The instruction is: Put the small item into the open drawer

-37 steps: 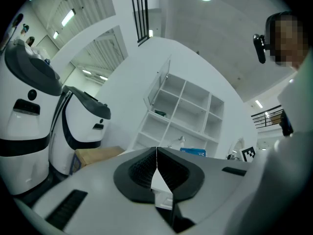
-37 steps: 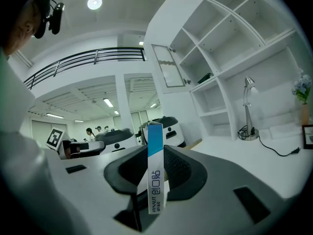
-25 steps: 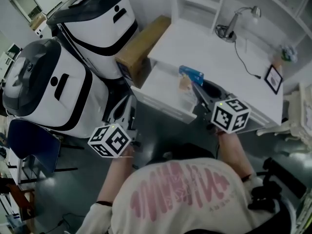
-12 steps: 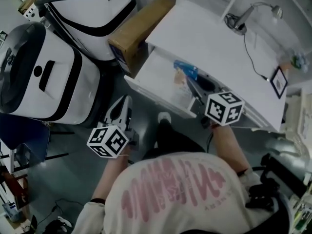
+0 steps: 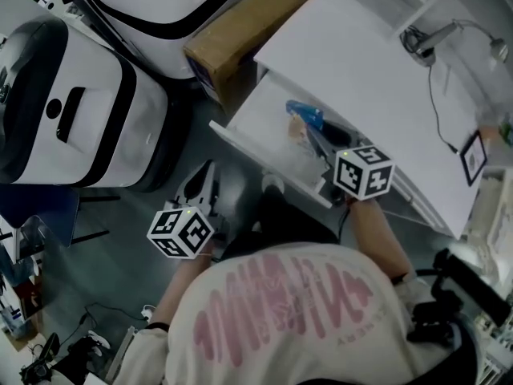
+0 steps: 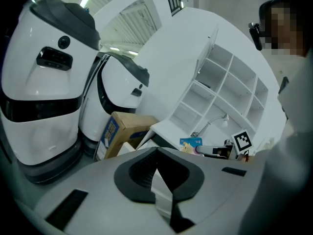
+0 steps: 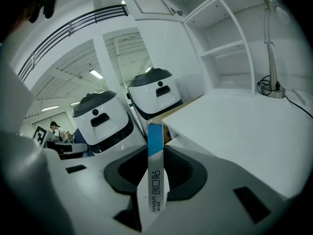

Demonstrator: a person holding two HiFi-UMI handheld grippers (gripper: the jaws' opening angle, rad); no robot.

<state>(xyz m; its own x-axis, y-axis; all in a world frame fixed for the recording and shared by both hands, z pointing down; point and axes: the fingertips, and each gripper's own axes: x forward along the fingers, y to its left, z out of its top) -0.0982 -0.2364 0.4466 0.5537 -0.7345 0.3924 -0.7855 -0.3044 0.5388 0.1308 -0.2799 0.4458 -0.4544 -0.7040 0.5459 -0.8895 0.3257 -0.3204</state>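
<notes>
My right gripper [image 5: 315,137] pinches the box [image 5: 307,116] above the drawer [image 5: 255,127], near its 3 o'clock end. I think it is best to lower it inside before letting go. The left gripper [image 5: 200,184], at 7 o'clock, is pressed together and empty.

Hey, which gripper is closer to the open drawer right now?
Right. The right gripper is over the open drawer at its front, shut on the small box; the left gripper hangs short of it, above the floor.
</notes>
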